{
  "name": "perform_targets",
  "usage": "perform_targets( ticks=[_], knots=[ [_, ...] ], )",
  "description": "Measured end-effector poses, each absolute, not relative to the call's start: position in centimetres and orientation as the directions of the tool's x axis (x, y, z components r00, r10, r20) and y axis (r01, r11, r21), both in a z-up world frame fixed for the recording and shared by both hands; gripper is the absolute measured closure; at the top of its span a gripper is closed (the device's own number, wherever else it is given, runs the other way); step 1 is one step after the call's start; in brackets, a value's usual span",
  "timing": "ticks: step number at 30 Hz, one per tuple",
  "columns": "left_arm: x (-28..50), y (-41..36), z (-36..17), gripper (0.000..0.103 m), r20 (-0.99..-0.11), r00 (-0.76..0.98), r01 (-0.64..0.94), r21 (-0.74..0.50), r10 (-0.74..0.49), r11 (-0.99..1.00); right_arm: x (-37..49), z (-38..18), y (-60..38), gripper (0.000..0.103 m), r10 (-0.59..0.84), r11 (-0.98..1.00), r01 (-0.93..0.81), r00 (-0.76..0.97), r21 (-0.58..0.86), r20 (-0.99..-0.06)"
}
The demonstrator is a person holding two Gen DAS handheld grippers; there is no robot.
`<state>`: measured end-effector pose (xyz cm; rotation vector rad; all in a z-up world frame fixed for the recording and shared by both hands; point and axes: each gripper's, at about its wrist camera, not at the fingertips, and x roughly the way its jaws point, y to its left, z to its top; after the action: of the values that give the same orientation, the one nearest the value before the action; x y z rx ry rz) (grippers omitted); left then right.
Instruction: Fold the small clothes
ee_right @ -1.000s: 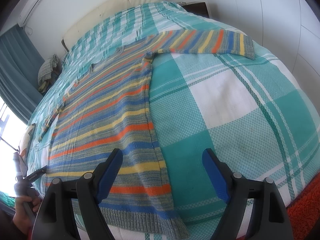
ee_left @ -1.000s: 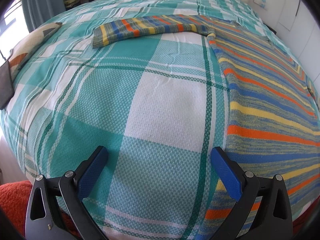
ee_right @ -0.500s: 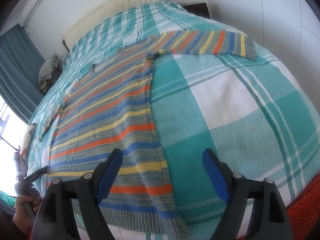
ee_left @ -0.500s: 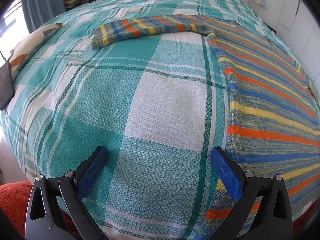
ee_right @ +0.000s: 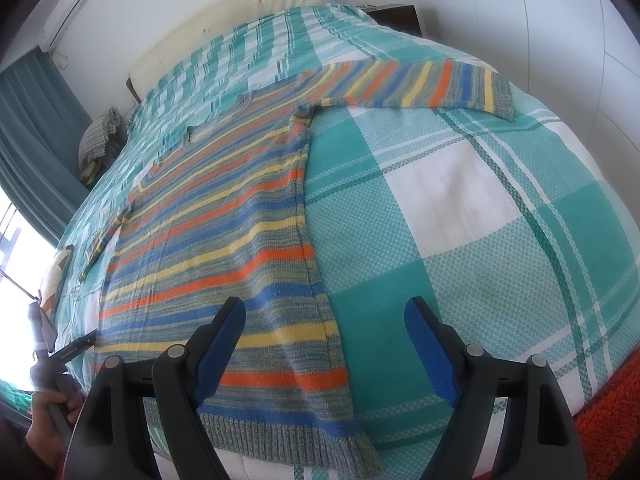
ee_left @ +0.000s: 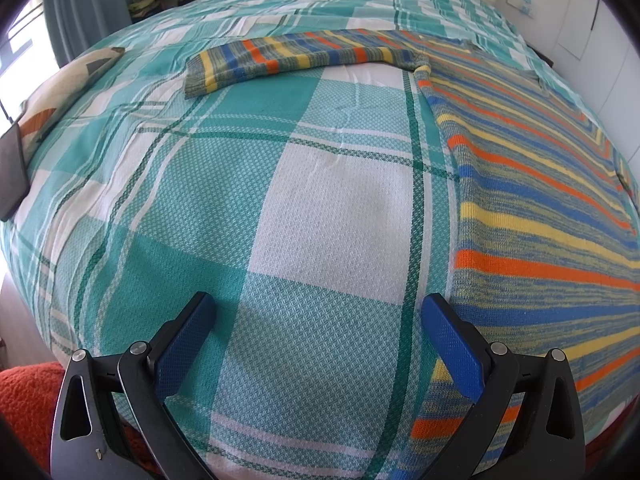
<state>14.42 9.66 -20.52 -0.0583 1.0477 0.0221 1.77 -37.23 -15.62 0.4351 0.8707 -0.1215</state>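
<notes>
A striped knit sweater (ee_right: 224, 232) in blue, orange, yellow and grey lies flat on the bed, both sleeves spread out. In the left wrist view its body (ee_left: 540, 208) fills the right side and one sleeve (ee_left: 304, 58) reaches left. The other sleeve (ee_right: 424, 84) shows in the right wrist view. My left gripper (ee_left: 316, 320) is open and empty above bare bedspread, just left of the sweater's side edge. My right gripper (ee_right: 324, 322) is open and empty above the sweater's lower right corner near the ribbed hem (ee_right: 288, 440).
The bed has a teal and white plaid bedspread (ee_left: 320, 208). A patterned pillow (ee_left: 56, 96) and a dark flat object (ee_left: 12, 168) lie at its left edge. Folded cloth (ee_right: 100, 136) sits far back. An orange rug (ee_right: 608, 420) lies beside the bed. White wall panels stand at right.
The right wrist view has shifted a little, so the sweater's hem corner sits slightly further right between the fingers. The left gripper has not visibly moved. Both stay open.
</notes>
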Motion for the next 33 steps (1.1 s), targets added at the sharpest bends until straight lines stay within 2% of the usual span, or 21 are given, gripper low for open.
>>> perform_targets(
  ticks=[33],
  knots=[
    [14.41,9.57,-20.51,0.0,-0.866,0.501,-0.046,-0.035,-0.007,0.998,1.77,-15.7,-37.0,0.022,0.081,0.906,0.272,0.64,0.324,-0.764]
  ],
)
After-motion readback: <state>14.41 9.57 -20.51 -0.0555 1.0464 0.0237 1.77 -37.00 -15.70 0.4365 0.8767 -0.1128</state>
